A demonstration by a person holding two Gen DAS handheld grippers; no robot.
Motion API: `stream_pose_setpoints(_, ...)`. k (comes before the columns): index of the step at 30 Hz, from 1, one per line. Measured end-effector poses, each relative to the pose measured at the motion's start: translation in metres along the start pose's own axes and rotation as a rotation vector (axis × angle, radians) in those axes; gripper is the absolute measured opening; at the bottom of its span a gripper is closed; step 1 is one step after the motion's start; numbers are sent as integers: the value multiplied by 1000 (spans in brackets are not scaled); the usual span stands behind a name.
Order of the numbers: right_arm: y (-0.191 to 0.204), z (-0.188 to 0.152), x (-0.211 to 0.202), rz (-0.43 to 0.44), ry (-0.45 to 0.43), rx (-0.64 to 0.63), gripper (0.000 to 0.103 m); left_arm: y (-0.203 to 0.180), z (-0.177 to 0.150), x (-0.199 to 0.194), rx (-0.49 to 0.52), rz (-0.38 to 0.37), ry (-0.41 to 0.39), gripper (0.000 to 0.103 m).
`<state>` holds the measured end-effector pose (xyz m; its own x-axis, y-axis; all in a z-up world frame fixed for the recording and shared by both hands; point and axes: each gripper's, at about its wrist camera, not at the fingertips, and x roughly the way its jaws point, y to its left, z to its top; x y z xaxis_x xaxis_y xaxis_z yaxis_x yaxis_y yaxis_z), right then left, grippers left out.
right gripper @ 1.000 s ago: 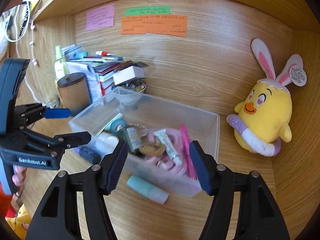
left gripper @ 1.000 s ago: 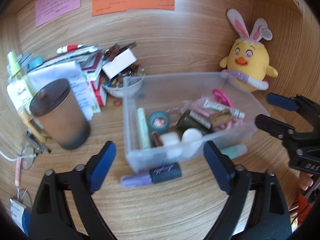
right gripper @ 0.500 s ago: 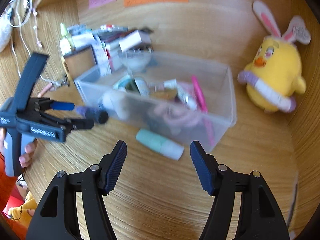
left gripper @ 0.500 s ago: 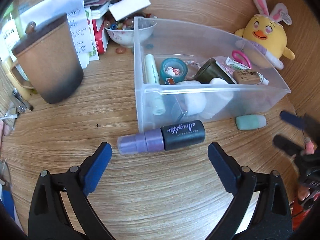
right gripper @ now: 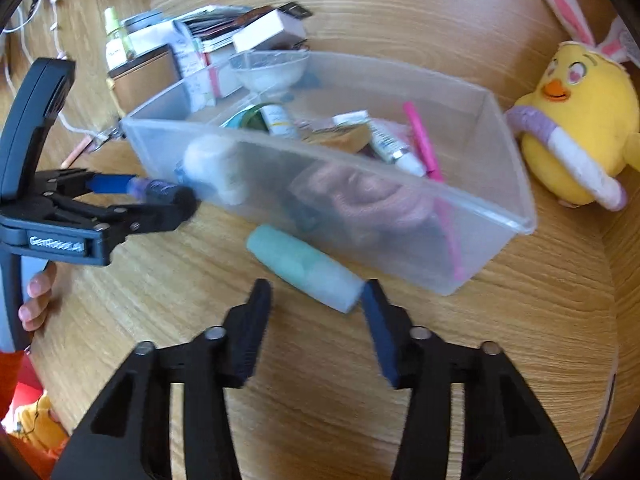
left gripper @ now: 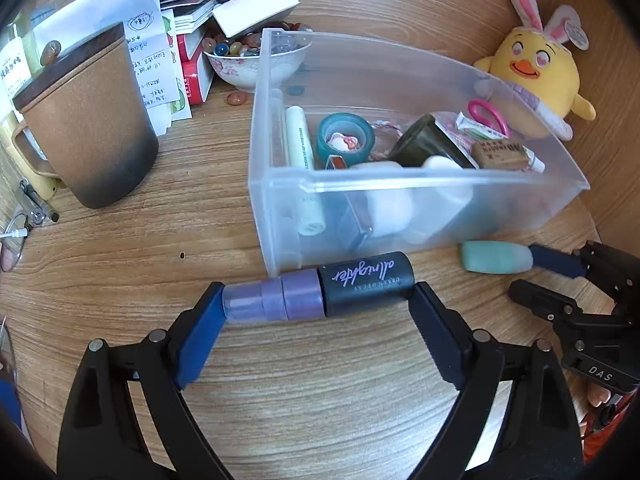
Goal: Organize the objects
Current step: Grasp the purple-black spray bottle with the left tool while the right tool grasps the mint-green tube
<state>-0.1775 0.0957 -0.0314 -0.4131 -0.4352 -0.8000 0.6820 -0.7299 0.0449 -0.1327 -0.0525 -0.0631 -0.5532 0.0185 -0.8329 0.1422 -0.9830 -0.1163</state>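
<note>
1. The left gripper (left gripper: 318, 306) is closing lengthwise on the purple-and-black bottle (left gripper: 318, 296), its pads touching both ends, on the wooden desk (left gripper: 320, 392) just before the clear plastic bin (left gripper: 400, 200).
2. The right gripper (right gripper: 316, 300) is closing too (picture blurred); the mint-green tube (right gripper: 304, 266) lies just beyond its fingertips, beside the bin, not yet gripped.

The left gripper (left gripper: 318, 304) points down at the desk, its jaws closing, with a pad at each end of the purple-and-black bottle (left gripper: 320, 294). The right gripper (right gripper: 316, 300) also tilts downward, jaws closing, its right fingertip (right gripper: 370, 294) beside the mint tube (right gripper: 304, 266).
</note>
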Motion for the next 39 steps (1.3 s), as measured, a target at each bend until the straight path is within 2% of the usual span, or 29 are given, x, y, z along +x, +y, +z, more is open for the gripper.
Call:
stream_pose_setpoints(4, 12, -4, -5, 36, 19, -54, 33, -1, -8, -5, 18, -10, -5, 91)
stream_pose_setpoints(8, 20, -1, -12, 15, -2, -87, 33, -4, -17, -17, 37, -10, -28, 91)
stream_pose_setpoints(12, 26, 7, -8, -23, -11, -125, 43, -5, -23, -29, 48, -8, -57, 91)
stream_pose_setpoints(15, 31, 13, 0, -33, 0, -146, 43, -5, -27, -37, 59, -8, -75, 91)
stream_pose_setpoints(17, 30, 15, 5, -53, 5, -140, 43, -8, -24, -41, 63, -11, -83, 91)
stream_pose_setpoints(20, 25, 16, 10, -23, 21, -113, 43, -10, -22, -47, 63, -15, -102, 91)
stream_pose_setpoints(21, 24, 16, 9, -17, 20, -104, 40, -10, -21, -49, 63, -16, -108, 91)
stream_pose_setpoints(22, 23, 16, 9, -12, 22, -98, 33, -11, -19, -51, 64, -18, -115, 91)
stream_pose_setpoints(25, 23, 13, 4, 21, 13, -88, 25, -11, -16, -57, 68, -16, -138, 91)
stream_pose_setpoints(31, 29, 10, -8, 30, -14, -97, 15, -14, -9, -66, 72, -19, -177, 91)
stream_pose_setpoints(34, 28, 10, -14, 50, -26, -82, 11, -17, -5, -72, 77, -20, -203, 91)
stream_pose_setpoints(39, 27, 10, -12, 32, -18, -82, 13, -23, 3, -82, 95, -17, -241, 91)
